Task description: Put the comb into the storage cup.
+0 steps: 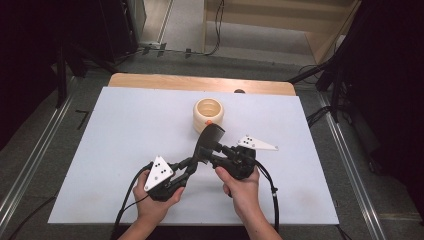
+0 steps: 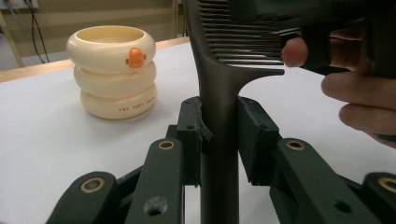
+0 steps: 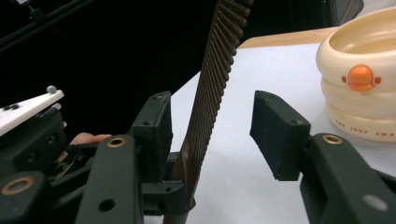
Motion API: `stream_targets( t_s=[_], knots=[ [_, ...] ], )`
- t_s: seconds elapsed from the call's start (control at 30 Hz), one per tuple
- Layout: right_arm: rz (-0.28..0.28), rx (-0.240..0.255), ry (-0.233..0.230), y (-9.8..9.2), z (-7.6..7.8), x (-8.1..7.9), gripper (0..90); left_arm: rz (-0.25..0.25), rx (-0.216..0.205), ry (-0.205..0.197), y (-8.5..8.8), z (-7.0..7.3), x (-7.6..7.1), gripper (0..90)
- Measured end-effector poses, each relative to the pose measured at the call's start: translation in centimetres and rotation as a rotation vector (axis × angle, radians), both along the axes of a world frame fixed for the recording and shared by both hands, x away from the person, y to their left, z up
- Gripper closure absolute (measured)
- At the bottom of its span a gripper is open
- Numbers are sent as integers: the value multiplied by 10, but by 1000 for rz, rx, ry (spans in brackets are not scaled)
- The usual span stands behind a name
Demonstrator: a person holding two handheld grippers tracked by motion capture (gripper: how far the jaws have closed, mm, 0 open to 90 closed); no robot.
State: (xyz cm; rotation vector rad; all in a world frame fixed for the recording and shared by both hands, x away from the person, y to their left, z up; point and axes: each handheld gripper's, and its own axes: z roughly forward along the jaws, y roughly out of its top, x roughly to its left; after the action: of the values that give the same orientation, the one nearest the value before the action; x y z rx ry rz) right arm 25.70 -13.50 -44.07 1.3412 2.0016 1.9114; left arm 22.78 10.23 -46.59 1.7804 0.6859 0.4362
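**Comb passing between two grippers on a white table**

The left gripper is sitting at about seven o'clock on the white table, with the person's left hand wrapped around its body. Its jaws are clamping the handle of a dark comb; in the left gripper view the pads are pressing the handle from both sides, and the comb is standing upright with its teeth pointing toward three o'clock.

Toward the table's centre, the comb's toothed end is lying just below a cream, ring-stacked cup with an orange spot, near twelve o'clock.

The right gripper, held by the right hand at five o'clock, is reaching toward the comb. Its jaws are standing apart around the teeth; the left pad is possibly touching them, though the angle makes that unclear.
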Motion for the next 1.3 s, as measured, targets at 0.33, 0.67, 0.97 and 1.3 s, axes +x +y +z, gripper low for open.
stream_targets(
  t_s=[0.33,0.67,0.97,1.3],
  knots=[
    [12,57,20,-1,-5,-1,669,-22,24,-16,-10,-3,-5,725],
    [18,108,71,-2,-10,0,817,-29,41,-31,-14,-6,-7,725],
    [16,110,49,-2,-9,-3,826,-42,17,-24,-14,-6,-6,723],
    [-5,76,-27,-7,0,-7,828,-39,15,-13,-7,-5,-1,437]
  ],
)
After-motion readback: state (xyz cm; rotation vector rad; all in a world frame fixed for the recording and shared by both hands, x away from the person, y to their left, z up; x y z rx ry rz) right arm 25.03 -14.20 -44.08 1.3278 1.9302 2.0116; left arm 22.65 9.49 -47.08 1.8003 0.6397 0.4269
